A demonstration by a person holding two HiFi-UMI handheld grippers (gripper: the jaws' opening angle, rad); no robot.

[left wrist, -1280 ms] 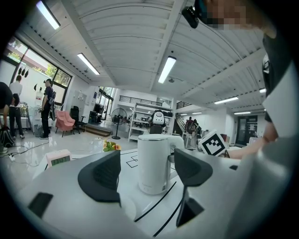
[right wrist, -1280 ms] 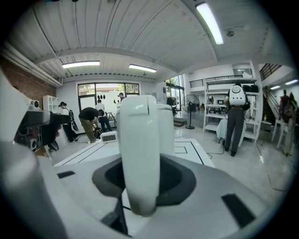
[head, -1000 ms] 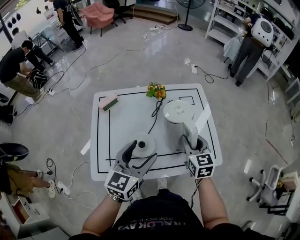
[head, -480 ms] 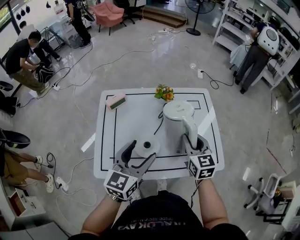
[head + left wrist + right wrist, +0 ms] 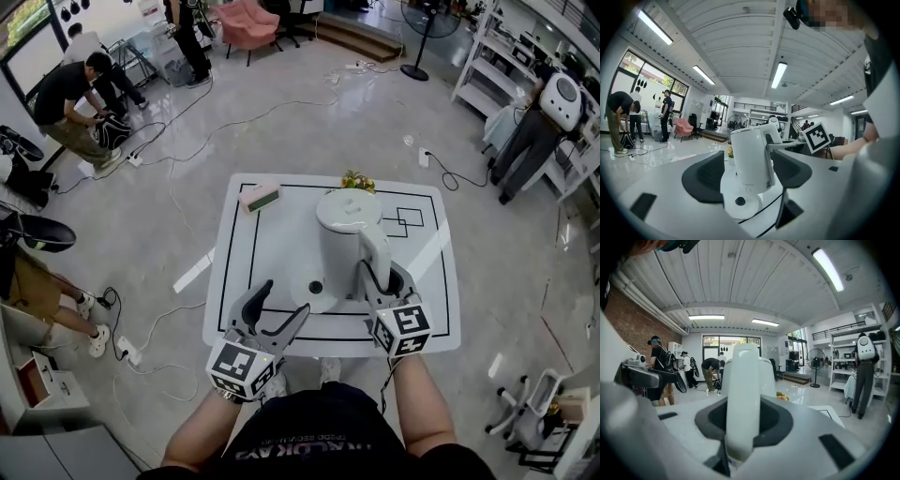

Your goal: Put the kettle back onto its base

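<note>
The white kettle (image 5: 342, 234) stands upright and overlaps the right part of its round white base (image 5: 305, 292). The base's centre connector (image 5: 739, 201) shows uncovered in front of the kettle (image 5: 750, 159). Whether the kettle touches the base I cannot tell. My right gripper (image 5: 382, 277) is shut on the kettle's handle (image 5: 740, 404), and its jaws have just been closing further on it. My left gripper (image 5: 284, 298) is open at the base's front left. Its jaws have just been closing a little, with nothing pressed between them.
The white table (image 5: 246, 253) with black lines also carries a pink block (image 5: 260, 197) at the far left and small flowers (image 5: 357, 181) behind the kettle. A black cord (image 5: 764, 220) runs from the base. People stand and crouch on the floor around the table.
The kettle has moved left with my right gripper, from beside the base to partly over it. My left gripper, which flanked the base, has drawn back toward the front edge.
</note>
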